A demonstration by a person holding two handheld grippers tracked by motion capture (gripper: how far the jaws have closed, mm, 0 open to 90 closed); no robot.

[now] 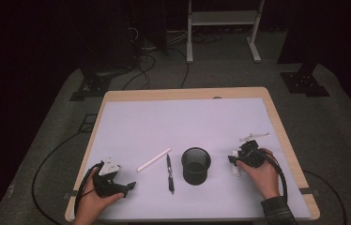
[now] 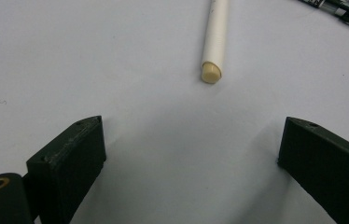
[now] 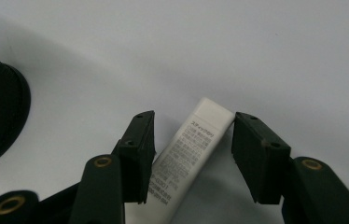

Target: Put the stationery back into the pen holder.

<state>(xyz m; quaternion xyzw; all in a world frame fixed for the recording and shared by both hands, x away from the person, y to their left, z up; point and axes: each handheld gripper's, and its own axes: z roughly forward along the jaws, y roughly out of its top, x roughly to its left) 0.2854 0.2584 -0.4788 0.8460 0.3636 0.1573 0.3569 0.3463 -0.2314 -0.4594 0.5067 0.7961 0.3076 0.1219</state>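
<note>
Right gripper view: white glue stick (image 3: 184, 158) lies flat on the table (image 3: 256, 51) between the 2 jaws of the right gripper (image 3: 191, 154), its long axis slanted across the gap, the square cap end pointing up and right.
Right tongs state: half-narrowed around the stick; the left jaw looks to touch its side, the right jaw is near the cap corner with a sliver of gap, so no firm pinch yet.
Key relation: because the stick sits askew to the jaws, a squeeze would likely catch corner and side, not 2 flat faces; squaring the wrist first seems wise.
High view: right gripper (image 1: 237, 160) is right of the mesh cup (image 1: 196, 165); left gripper (image 1: 129, 185) is at the near left, well apart from the stick.
Left tongs state: spread wide, nothing between them (image 2: 191, 154).
Other things: white chalk-like rod (image 2: 214, 37) ahead of the left jaws; black pen (image 1: 169, 172) beside it.
Materials: stick is smooth plastic with a printed label; cup is black wire mesh, round; table cover is matte, pale.
</note>
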